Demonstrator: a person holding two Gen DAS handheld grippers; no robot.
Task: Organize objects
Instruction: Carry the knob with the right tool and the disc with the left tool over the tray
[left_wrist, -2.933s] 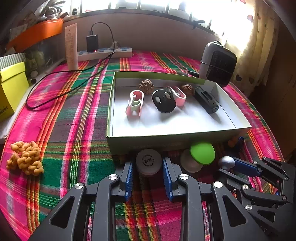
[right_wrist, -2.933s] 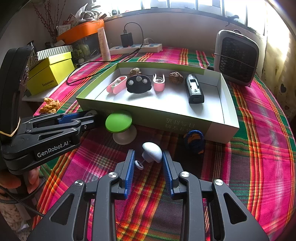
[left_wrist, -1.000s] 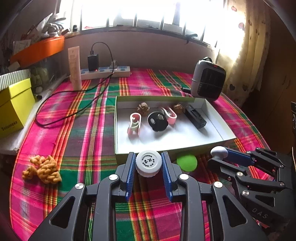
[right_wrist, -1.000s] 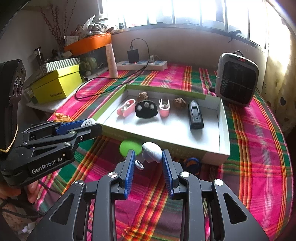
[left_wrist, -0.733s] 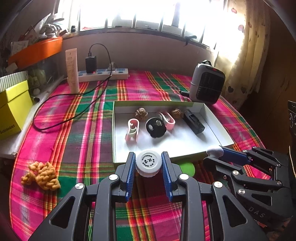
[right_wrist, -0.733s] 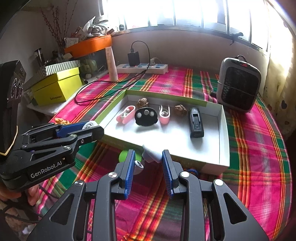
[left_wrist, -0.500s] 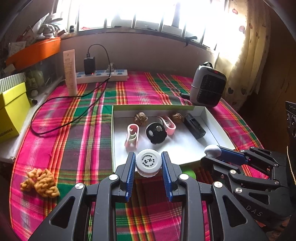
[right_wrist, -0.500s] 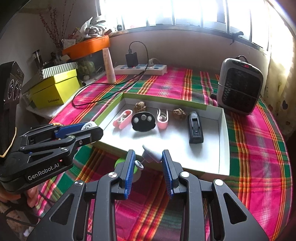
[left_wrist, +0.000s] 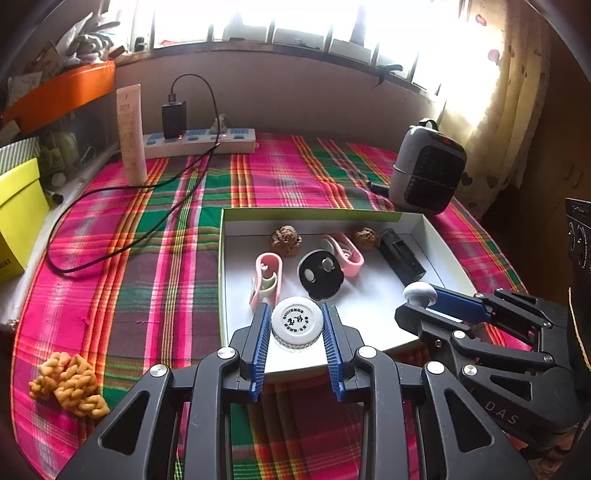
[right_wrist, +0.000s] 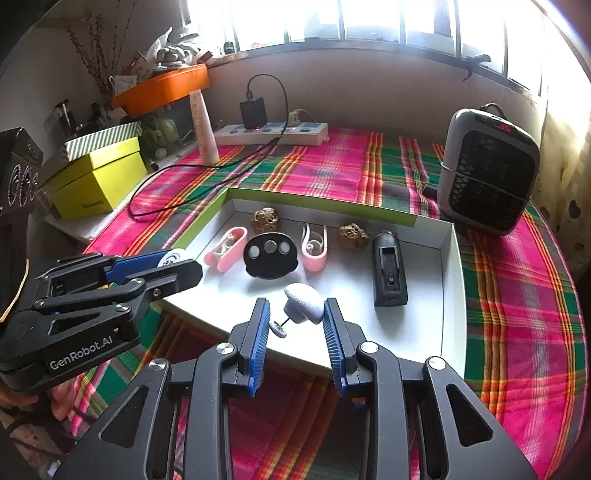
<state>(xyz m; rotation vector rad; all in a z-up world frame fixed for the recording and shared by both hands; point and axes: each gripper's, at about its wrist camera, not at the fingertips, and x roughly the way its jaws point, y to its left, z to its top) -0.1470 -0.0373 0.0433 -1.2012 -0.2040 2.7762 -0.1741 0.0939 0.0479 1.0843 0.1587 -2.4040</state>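
You are holding the left hand-held gripper (left_wrist: 296, 341) clamped on the small jar (left_wrist: 297, 326), the right hand-held gripper (right_wrist: 295, 338) clamped on the grey knob (right_wrist: 303, 302); the white tray (right_wrist: 448, 280) is lying at twelve o'clock beneath both.

Your tray (left_wrist: 441, 254) sits on the tablecloth (left_wrist: 155, 240), and in it, left to right, lie a clip (left_wrist: 266, 275), a disc (left_wrist: 320, 274), a second clip (left_wrist: 345, 251) and a block (left_wrist: 400, 254), with two walnuts (left_wrist: 285, 237) behind them along the far wall. Behind the tray you have a power strip (left_wrist: 199, 142) with a tube (left_wrist: 130, 134) standing to its left, and a heater (left_wrist: 426, 171) at the tray's far right corner. Left of the tray, near you, a knotted toy (left_wrist: 68, 384) lies on the cloth.
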